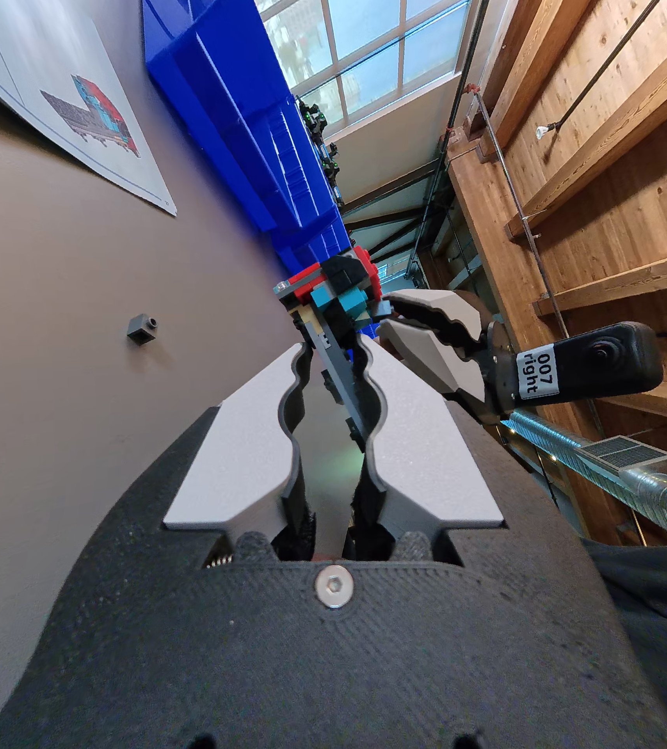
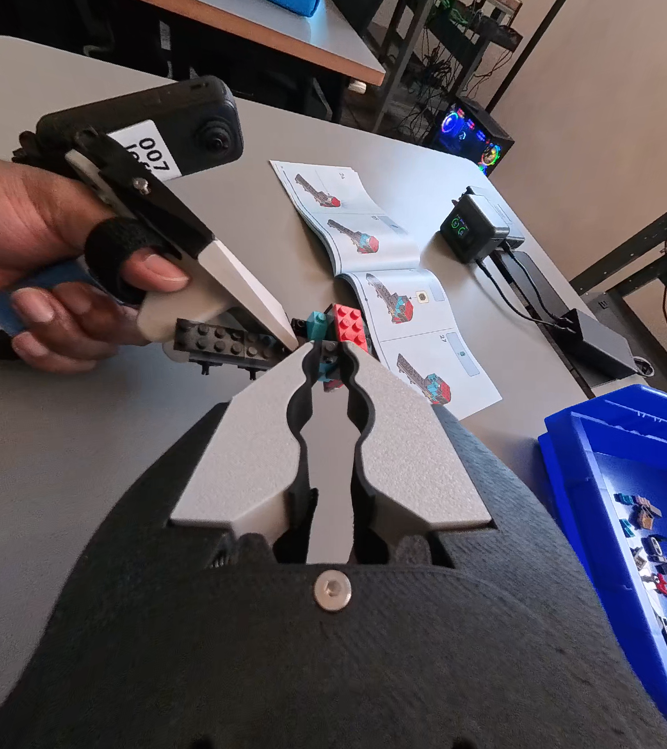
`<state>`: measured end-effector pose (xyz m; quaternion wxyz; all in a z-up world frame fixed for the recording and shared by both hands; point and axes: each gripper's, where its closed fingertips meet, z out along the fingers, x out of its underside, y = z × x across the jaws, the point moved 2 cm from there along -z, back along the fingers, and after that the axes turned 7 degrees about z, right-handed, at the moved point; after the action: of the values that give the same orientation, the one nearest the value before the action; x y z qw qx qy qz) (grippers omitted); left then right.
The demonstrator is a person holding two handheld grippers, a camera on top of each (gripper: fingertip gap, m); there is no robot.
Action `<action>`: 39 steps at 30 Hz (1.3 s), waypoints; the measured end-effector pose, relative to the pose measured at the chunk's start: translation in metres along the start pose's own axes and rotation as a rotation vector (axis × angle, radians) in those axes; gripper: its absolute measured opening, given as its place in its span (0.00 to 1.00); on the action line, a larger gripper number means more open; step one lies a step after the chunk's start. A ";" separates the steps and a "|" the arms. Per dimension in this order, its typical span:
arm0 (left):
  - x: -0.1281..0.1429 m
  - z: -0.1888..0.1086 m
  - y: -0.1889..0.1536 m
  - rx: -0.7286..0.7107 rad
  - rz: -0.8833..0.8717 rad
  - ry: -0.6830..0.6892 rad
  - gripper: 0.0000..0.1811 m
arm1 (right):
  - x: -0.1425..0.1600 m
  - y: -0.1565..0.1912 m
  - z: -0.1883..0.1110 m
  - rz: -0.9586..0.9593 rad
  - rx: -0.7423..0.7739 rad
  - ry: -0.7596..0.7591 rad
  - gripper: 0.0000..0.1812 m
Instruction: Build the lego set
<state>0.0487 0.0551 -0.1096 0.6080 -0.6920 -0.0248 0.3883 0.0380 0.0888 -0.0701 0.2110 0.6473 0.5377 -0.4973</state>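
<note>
Two grippers share one lego model [image 2: 267, 344] above the table [image 2: 60, 425] | left gripper [image 1: 333, 348] clamps its long grey base, axis running into the jaws | right gripper [image 2: 327, 350] pinches a small dark-grey brick [image 2: 329, 349] at the model's red-teal end.

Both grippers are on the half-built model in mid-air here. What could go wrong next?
The left gripper pinches only the model's thin grey plate, so pressure from the right gripper holding a small grey brick might twist it loose. A slip would drop the brick onto the table, beside the blue bin.
</note>
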 end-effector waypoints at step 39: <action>-0.001 -0.001 0.000 0.005 -0.018 -0.012 0.11 | 0.008 0.005 -0.012 -0.215 0.032 -0.211 0.21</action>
<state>0.0482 0.0534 -0.1093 0.6130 -0.6880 -0.0334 0.3870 0.0472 0.1005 -0.0738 0.2016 0.5332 0.5709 -0.5908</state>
